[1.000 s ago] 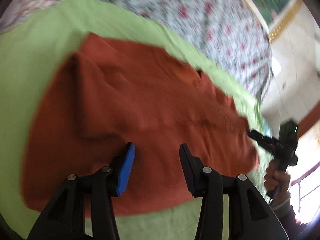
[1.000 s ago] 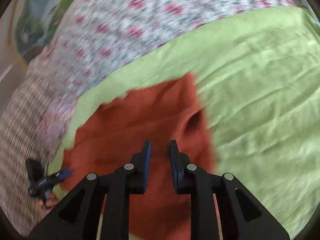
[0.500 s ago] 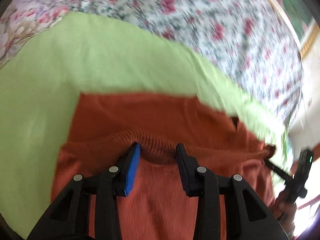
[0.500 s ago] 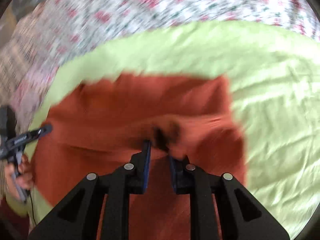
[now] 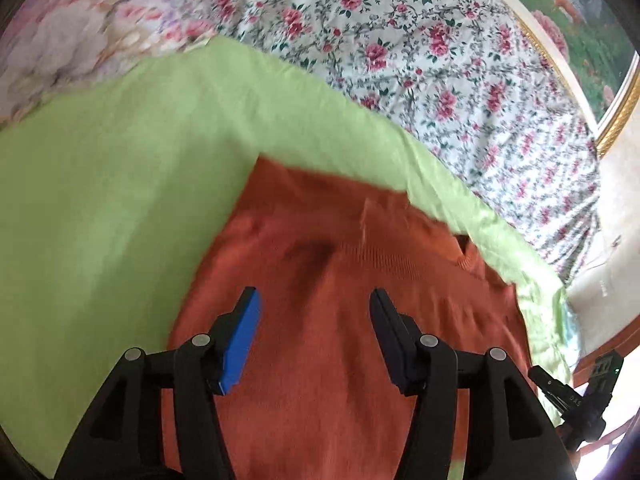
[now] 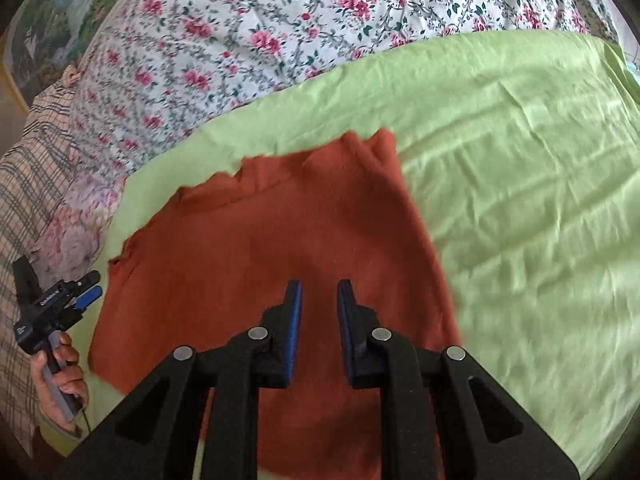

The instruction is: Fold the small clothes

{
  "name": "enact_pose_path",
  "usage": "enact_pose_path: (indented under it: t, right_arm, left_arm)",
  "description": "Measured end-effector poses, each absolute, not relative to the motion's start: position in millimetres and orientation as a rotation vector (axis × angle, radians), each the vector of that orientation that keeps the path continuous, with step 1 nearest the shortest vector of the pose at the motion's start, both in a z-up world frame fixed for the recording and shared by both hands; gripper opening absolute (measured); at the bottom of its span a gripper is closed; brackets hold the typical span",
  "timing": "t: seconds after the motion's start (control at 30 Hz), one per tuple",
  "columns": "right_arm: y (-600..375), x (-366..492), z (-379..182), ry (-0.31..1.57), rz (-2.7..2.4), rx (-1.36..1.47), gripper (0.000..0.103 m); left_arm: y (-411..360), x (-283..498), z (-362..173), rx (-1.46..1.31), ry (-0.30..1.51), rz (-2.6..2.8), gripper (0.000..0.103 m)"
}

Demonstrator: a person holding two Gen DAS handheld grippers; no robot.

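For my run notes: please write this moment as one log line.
left gripper: opening, empty | right gripper: narrow gap, empty | orange sweater: lying on green sheet

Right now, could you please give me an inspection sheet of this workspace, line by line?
Surface: lime-green sheet, wrinkled, over a floral bedspread.
Job's things: rust-orange knit garment, lying fairly flat on the sheet, ribbed band across it.
Clutter: nothing seen.
Grippers: left gripper above the garment, jaws opening, nothing between them; right gripper above it, narrow gap, no cloth pinched.
Cables: thin dark cable below the hand holding the left gripper.
Surroundings: plaid fabric, gold-framed picture.
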State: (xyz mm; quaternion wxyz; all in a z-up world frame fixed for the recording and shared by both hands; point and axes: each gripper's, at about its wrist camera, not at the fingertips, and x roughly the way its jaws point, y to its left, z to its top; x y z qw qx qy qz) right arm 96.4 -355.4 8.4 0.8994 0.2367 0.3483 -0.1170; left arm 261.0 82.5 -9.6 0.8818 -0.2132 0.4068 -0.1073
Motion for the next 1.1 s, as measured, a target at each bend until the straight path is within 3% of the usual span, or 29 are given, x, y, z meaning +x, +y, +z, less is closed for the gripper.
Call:
enact_pose_path:
  t: [0.5, 0.67, 0.77, 1.1]
  right_arm:
    - [-276, 14, -18, 0.719, -0.139, 0.581, 0.024]
    - [-259, 6, -19, 0.731, -0.105, 0.572, 0.026]
    - [-253, 2, -16, 0.725, -0.097, 0.561, 0.034]
    - [-254, -5, -11, 0.705, -0.099, 0.579, 0.035]
  left_arm:
    - [68, 105, -64, -0.568, 0.922, -0.32, 0.061]
    - [66, 109, -66, -0.612, 0.894, -0.311, 0.067]
    - [66, 124, -69, -0.642, 0.881, -0.287, 0.068]
    - [68, 168, -68, -0.707, 0.838, -0.2, 0.068]
